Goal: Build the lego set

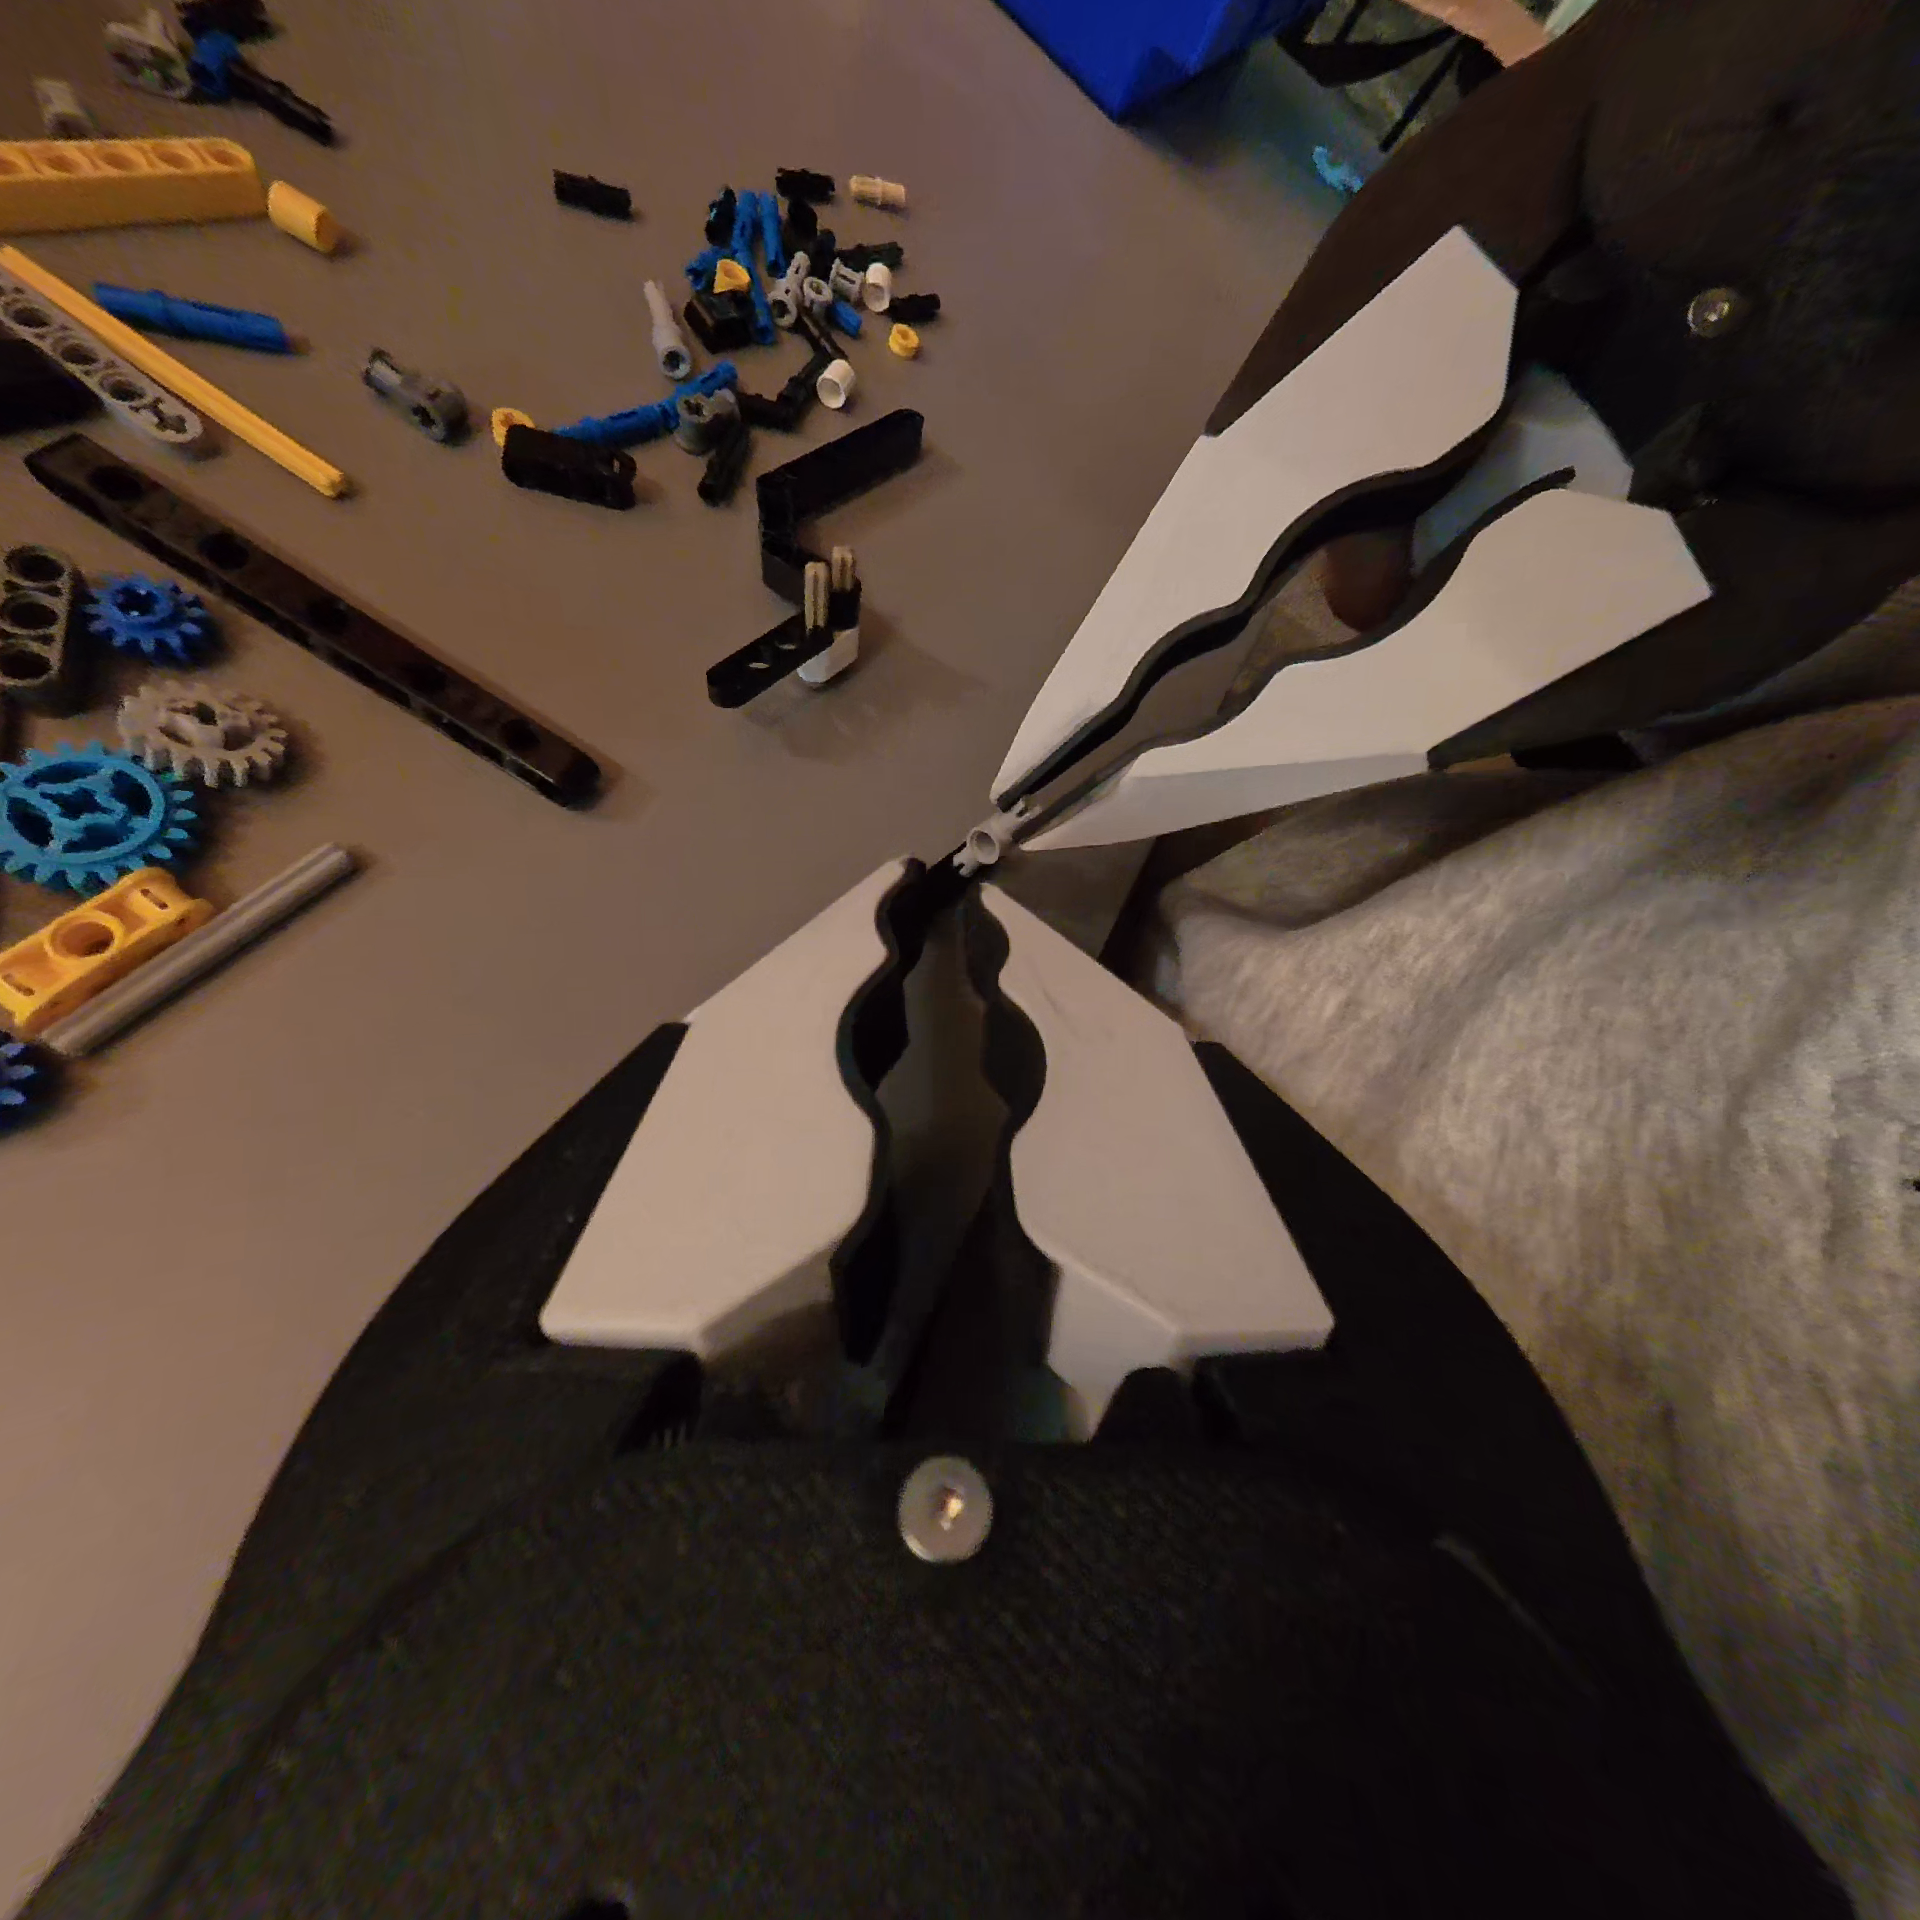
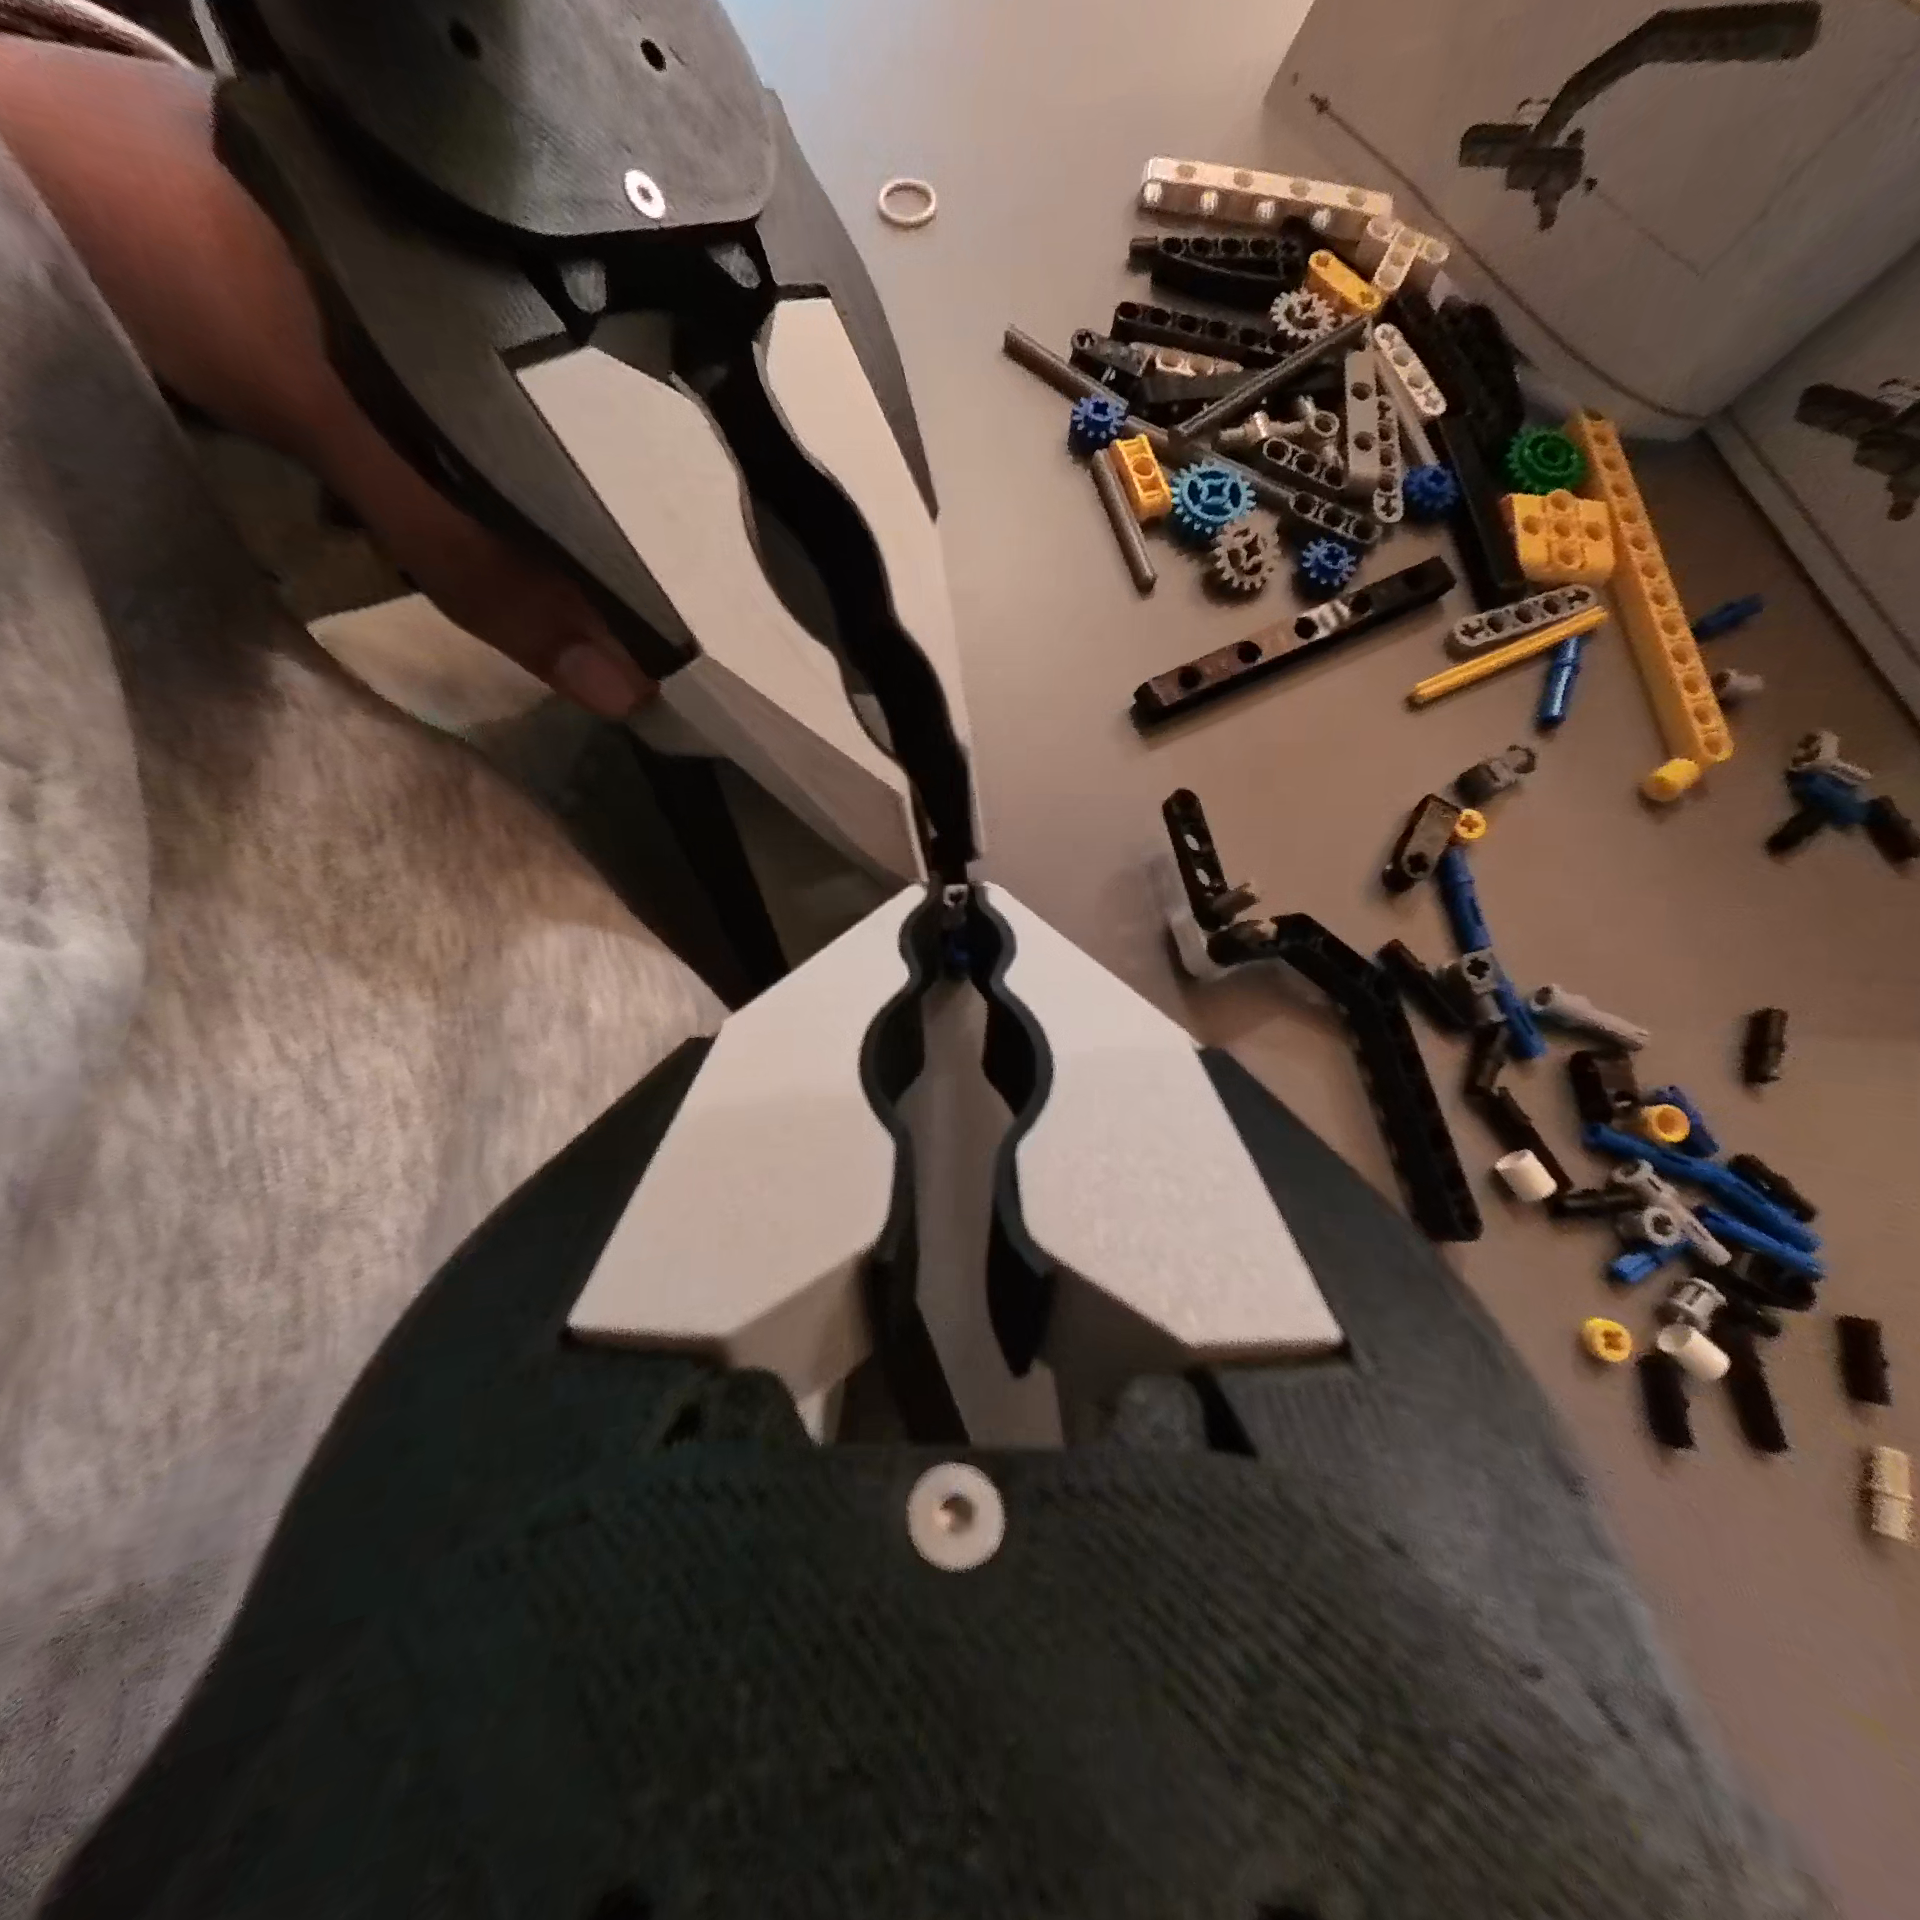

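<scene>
My left gripper (image 1: 935, 871) rises from the bottom of the left wrist view, shut on a small black pin (image 1: 943, 864). My right gripper (image 1: 1013, 818) comes in from the upper right, shut on a small grey connector (image 1: 987, 837). The two pieces meet tip to tip, just above the table's near edge. In the right wrist view my right gripper (image 2: 951, 896) holds the grey connector (image 2: 954, 900) with a bit of blue behind it, and the left gripper (image 2: 948, 847) comes down from above. A black L-shaped assembly with a white piece (image 1: 821, 582) lies on the table.
Loose parts cover the grey table (image 1: 1039, 260): a heap of small pins (image 1: 790, 301), a long black beam (image 1: 312, 613), gears (image 1: 94, 810), a yellow beam (image 1: 125, 182). A pile of beams (image 2: 1340, 416) lies far right. A person's grey garment (image 1: 1558, 1143) is beside the grippers. Left and right tips are no more than a few centimetres apart.
</scene>
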`<action>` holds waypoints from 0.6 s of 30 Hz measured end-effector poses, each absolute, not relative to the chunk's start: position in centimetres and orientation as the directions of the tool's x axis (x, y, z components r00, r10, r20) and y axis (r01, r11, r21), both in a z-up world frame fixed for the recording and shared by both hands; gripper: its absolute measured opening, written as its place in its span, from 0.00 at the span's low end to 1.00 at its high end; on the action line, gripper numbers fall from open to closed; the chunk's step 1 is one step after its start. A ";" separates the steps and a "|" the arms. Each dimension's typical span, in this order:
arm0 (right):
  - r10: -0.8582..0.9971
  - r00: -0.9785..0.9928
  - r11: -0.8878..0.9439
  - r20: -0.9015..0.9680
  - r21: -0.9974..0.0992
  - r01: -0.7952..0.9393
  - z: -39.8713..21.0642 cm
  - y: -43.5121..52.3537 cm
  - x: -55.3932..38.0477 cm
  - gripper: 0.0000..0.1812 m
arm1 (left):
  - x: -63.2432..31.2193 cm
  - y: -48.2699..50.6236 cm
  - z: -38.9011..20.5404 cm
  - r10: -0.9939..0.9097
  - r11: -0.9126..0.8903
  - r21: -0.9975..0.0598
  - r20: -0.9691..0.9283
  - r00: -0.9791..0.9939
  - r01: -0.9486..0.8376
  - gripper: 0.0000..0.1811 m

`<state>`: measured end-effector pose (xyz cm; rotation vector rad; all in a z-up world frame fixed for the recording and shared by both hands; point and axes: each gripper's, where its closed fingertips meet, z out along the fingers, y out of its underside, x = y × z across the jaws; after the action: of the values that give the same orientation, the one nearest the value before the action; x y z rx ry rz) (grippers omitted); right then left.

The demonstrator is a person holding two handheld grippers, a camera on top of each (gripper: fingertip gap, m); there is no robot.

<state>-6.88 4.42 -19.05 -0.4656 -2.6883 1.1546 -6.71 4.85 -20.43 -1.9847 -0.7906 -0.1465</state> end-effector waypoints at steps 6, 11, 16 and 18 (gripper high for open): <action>0.362 -0.930 0.718 0.057 -0.654 0.239 -19.1 4.2 -7.0 0.01 | -6.6 4.7 -20.3 0.457 -0.295 -0.735 0.452 0.766 0.610 0.00; 0.367 -0.929 0.731 0.047 -0.632 0.257 -19.2 4.1 -7.0 0.01 | -6.5 4.6 -20.2 0.450 -0.271 -0.735 0.474 0.757 0.622 0.00; 0.375 -0.927 0.716 0.013 -0.640 0.281 -19.2 4.2 -7.0 0.01 | -6.8 4.6 -19.3 0.417 -0.177 -0.720 0.563 0.714 0.671 0.01; 0.368 -0.930 0.715 0.021 -0.646 0.269 -19.2 4.3 -7.0 0.01 | -6.9 4.6 -18.4 0.371 -0.110 -0.695 0.635 0.678 0.711 0.03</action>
<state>-6.96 4.27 -19.19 -0.5179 -2.7705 1.0086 -6.90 4.55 -18.42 -1.7225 -0.8763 -0.3625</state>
